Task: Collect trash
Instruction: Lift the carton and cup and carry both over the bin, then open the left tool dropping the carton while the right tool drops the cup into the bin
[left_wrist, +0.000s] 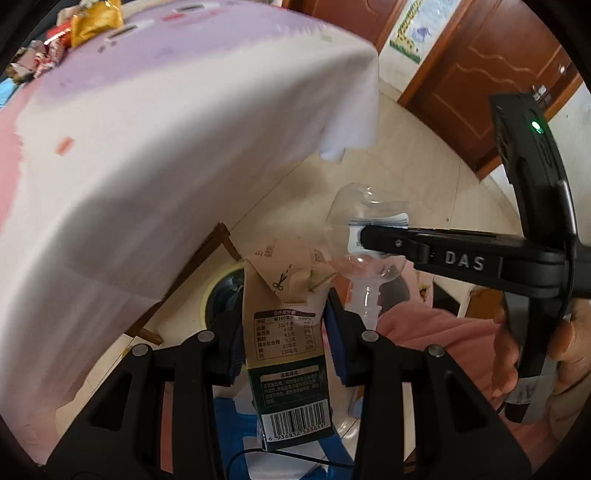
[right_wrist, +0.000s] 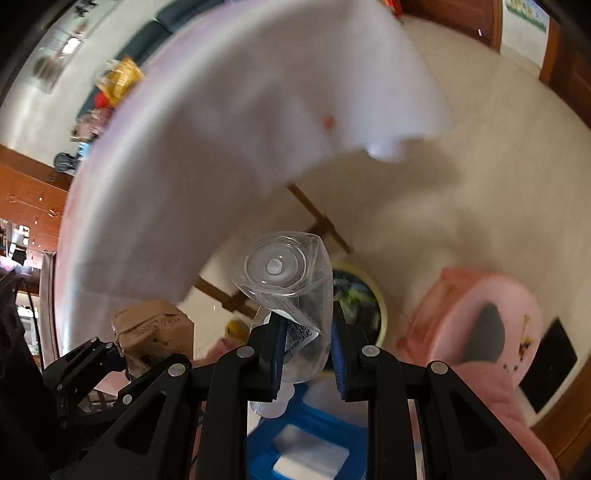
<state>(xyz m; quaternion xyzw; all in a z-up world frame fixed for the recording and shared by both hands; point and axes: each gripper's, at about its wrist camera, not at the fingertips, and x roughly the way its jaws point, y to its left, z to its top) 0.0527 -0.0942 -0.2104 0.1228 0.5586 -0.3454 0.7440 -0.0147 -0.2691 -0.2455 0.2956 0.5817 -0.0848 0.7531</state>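
Looking through the left wrist view first, the left tongs (left_wrist: 284, 341) are clamped on a crumpled brown milk carton (left_wrist: 286, 332) with a barcode and nutrition label facing the camera, held in the air over a yellow-rimmed bin (left_wrist: 218, 295) down on the floor. Just right of it, the right tongs (left_wrist: 364, 236) come in sideways, squeezing a clear plastic bottle (left_wrist: 364, 236) (label side pinched, neck pointing down). Up top-left, more wrappers (left_wrist: 92, 22) sit on the cloth-covered surface (left_wrist: 184, 129). Over to the right wrist view: the right tongs (right_wrist: 304, 354) are shut on that same bottle (right_wrist: 284, 280), its base toward the lens, with the bin (right_wrist: 380, 306) right behind it. The carton (right_wrist: 151, 332) shows at lower left in the left tongs (right_wrist: 110, 354), and a pink stool (right_wrist: 480, 321) stands off to the right.
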